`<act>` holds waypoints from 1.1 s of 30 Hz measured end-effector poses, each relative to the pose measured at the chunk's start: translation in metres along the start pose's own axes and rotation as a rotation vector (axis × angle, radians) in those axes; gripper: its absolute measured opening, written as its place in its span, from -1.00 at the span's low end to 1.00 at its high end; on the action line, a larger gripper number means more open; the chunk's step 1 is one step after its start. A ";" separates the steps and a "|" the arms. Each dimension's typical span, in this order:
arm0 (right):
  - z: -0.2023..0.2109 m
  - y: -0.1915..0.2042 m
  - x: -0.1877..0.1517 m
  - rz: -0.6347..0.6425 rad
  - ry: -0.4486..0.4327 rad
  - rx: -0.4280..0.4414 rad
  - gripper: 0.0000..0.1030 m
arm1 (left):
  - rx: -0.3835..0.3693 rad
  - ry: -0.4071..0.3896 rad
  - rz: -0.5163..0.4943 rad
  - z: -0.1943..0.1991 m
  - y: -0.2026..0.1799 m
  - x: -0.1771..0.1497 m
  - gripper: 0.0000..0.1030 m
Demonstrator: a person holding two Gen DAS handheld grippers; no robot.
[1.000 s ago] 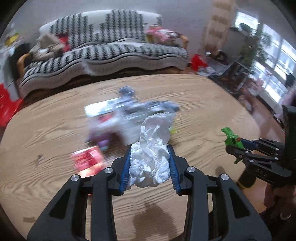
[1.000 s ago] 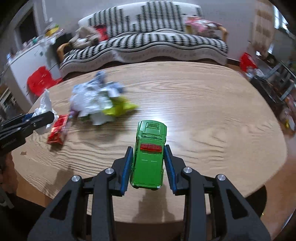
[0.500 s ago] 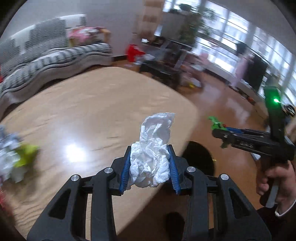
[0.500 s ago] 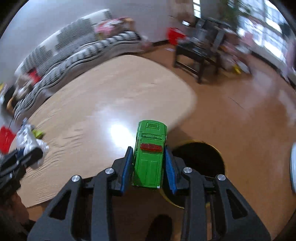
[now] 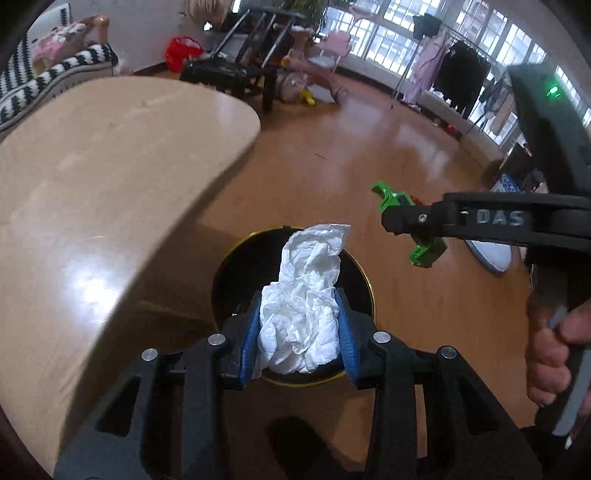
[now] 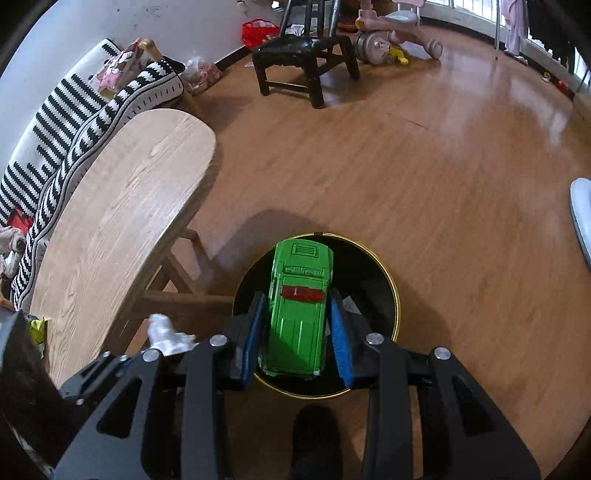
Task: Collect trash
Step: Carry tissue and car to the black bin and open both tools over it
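My left gripper is shut on a crumpled white tissue and holds it above a round black bin with a gold rim on the floor. My right gripper is shut on a green toy car and holds it above the same bin. In the left wrist view the right gripper with the car hangs to the right of the bin. The tissue also shows at the lower left of the right wrist view.
The wooden table stands left of the bin, its leg close to the bin. A black stool, a striped sofa and pink toys lie farther off on the wooden floor.
Both grippers have swung from over the table to over the bin on the floor, each still holding its object. The trash pile on the table has left the view.
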State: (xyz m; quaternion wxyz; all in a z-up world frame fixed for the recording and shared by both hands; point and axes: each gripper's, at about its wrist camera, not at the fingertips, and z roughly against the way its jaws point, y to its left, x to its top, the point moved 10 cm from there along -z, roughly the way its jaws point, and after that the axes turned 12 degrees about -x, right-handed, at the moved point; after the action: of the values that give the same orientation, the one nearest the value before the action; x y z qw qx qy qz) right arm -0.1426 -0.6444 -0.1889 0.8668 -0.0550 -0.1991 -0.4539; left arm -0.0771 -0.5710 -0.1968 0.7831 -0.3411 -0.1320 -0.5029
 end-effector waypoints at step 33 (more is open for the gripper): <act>0.013 -0.016 0.015 -0.055 -0.079 -0.038 0.20 | -0.020 0.005 0.008 -0.033 0.002 0.021 0.78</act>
State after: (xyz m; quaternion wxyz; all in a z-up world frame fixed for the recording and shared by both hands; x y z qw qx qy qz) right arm -0.1519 -0.6615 -0.1725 0.8442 -0.0839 -0.2261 -0.4787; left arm -0.0706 -0.6074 -0.2102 0.7821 -0.3482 -0.1237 -0.5018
